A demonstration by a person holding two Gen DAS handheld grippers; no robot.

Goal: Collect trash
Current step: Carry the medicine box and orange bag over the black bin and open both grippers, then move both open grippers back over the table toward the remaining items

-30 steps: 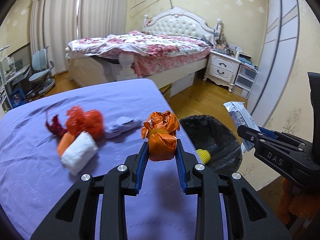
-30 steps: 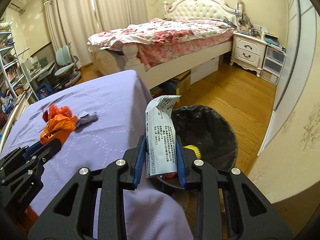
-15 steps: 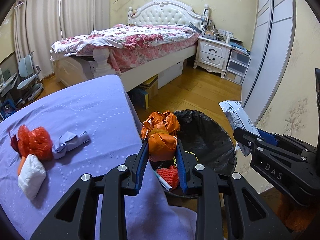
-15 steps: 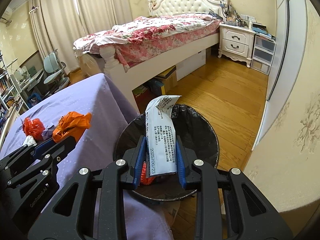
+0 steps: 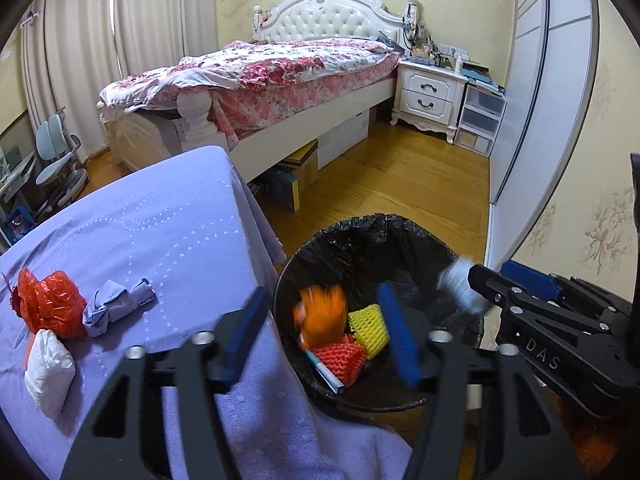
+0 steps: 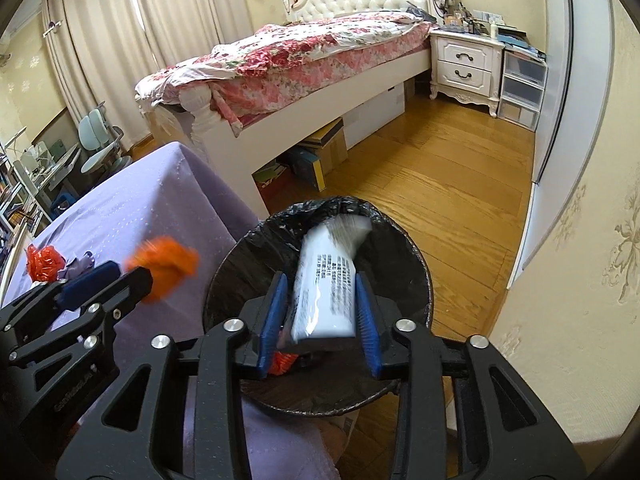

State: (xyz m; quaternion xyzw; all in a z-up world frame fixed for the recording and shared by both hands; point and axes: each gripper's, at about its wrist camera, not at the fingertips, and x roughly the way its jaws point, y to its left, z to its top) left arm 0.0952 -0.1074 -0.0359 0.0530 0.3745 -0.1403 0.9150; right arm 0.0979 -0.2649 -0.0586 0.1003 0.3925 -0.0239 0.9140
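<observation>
Step in hand: release over the bin. The left gripper [image 5: 324, 332] has its jaws spread wide; the orange plastic bundle [image 5: 322, 314] is blurred and free between them, above the black-lined trash bin [image 5: 360, 228]. The right gripper [image 6: 320, 312] has its jaws parted too, with a gap showing on the left side of the white printed packet [image 6: 326, 284] — its hold appears given up, the packet tilting over the bin mouth. On the purple-covered table [image 5: 168, 220] remain a red plastic wad [image 5: 50, 308], a lilac crumpled wrapper [image 5: 118, 306] and a white tissue wad [image 5: 48, 368]. Next move, in my judgement — return to the table, jaws kept apart, and take the nearest remaining piece.
</observation>
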